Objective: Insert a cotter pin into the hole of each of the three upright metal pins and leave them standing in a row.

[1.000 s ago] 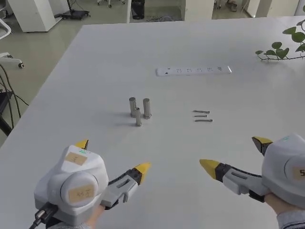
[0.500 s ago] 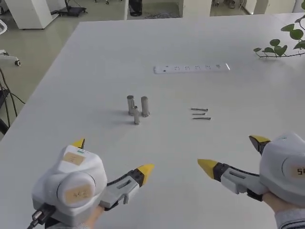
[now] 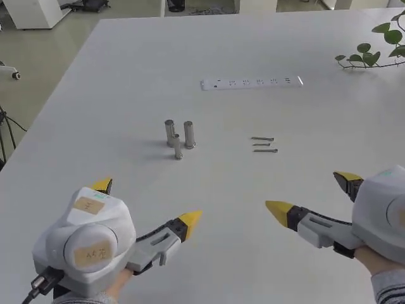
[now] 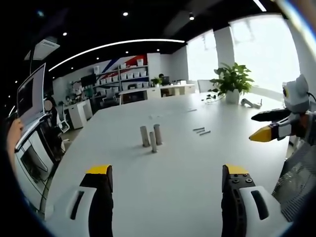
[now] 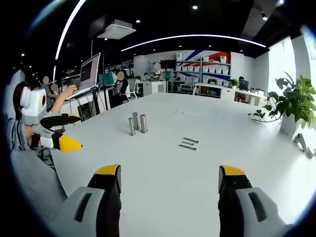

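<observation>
- Bare steel: three metal pins (image 3: 188, 134) stand upright on the white table (image 3: 221, 209), long axes vertical, round ends up.
- They form a tight triangle rather than a row. Two stand side by side and the third stands just in front, toward the near edge. Whether they touch cannot be told.
- Location: mid-table, nearer the left edge than the right.
- Finish is plain, smooth and grey. Cross-holes are too small to make out.
- Three cotter pins (image 3: 262, 145) lie flat to the right of the metal pins, well apart from them. Their long axes run parallel to the far edge, one behind another, close together. Which end carries the loop cannot be told.
- Left gripper (image 3: 147, 201) is held over the near edge on the left side, jaws spread wide with nothing between them, yellow tips toward the metal pins.
- Right gripper (image 3: 312, 194) is held over the near edge on the right side, jaws likewise spread and empty.
- Both grippers are well apart from all pins.
- A white power strip (image 3: 251, 82) lies beyond the pins, parallel to the far edge.
- A leafy plant (image 3: 373, 50) sits by the far right corner.
</observation>
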`<state>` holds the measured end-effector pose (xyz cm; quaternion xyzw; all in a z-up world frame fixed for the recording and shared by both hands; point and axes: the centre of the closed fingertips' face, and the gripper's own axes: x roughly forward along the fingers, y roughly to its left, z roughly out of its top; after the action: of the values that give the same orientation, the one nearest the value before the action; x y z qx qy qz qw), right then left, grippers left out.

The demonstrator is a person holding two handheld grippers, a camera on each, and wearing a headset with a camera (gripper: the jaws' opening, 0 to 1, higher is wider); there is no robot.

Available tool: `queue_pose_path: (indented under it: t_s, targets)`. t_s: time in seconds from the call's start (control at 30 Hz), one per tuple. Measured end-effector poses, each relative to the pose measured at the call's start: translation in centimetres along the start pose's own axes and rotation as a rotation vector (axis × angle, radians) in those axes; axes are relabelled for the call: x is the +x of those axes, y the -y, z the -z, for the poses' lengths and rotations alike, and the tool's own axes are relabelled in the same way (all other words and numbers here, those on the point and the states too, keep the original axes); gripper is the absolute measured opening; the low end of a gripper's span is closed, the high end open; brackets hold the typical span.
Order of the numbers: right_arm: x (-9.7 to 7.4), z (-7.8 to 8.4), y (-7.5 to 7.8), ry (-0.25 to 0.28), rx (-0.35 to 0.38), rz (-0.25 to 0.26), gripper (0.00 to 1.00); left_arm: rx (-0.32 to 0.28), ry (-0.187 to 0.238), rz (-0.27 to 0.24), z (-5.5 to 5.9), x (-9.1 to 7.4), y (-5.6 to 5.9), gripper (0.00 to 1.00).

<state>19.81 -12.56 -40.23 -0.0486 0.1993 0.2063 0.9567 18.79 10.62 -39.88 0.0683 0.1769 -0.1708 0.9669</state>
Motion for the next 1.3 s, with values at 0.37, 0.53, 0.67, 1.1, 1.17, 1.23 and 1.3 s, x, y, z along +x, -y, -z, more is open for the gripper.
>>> queue_pose_path:
  t_s: [0.37,0.53,0.67,1.1,1.17,1.23,1.3]
  targets:
    - [0.4,-0.4,0.9,-0.043,0.019,-0.028,0.75,0.021,0.018,0.044,-1.9,3.7,-0.8,0.8]
    - [0.7,-0.7,0.8,-0.051,0.026,-0.05,0.71,0.013,0.007,0.05,-2.0,5.5,-1.6,0.76]
    - [0.9,-1.1,0.7,-0.056,0.007,-0.066,0.71,0.015,-0.005,0.057,-1.9,6.8,-2.1,0.73]
    - [2.1,-1.6,0.4,-0.084,0.053,-0.107,0.67,0.004,-0.032,0.087,-1.6,11.2,-2.9,0.6]
    - [2.3,-1.7,0.3,-0.08,0.062,-0.112,0.66,0.009,-0.039,0.092,-1.4,11.9,-2.9,0.58]
    - [2.4,-1.6,0.3,-0.084,0.054,-0.114,0.66,0.009,-0.046,0.096,-1.2,12.6,-3.0,0.54]
    - [2.5,-1.5,0.3,-0.09,0.048,-0.116,0.66,-0.004,-0.047,0.104,-1.1,13.2,-3.2,0.51]
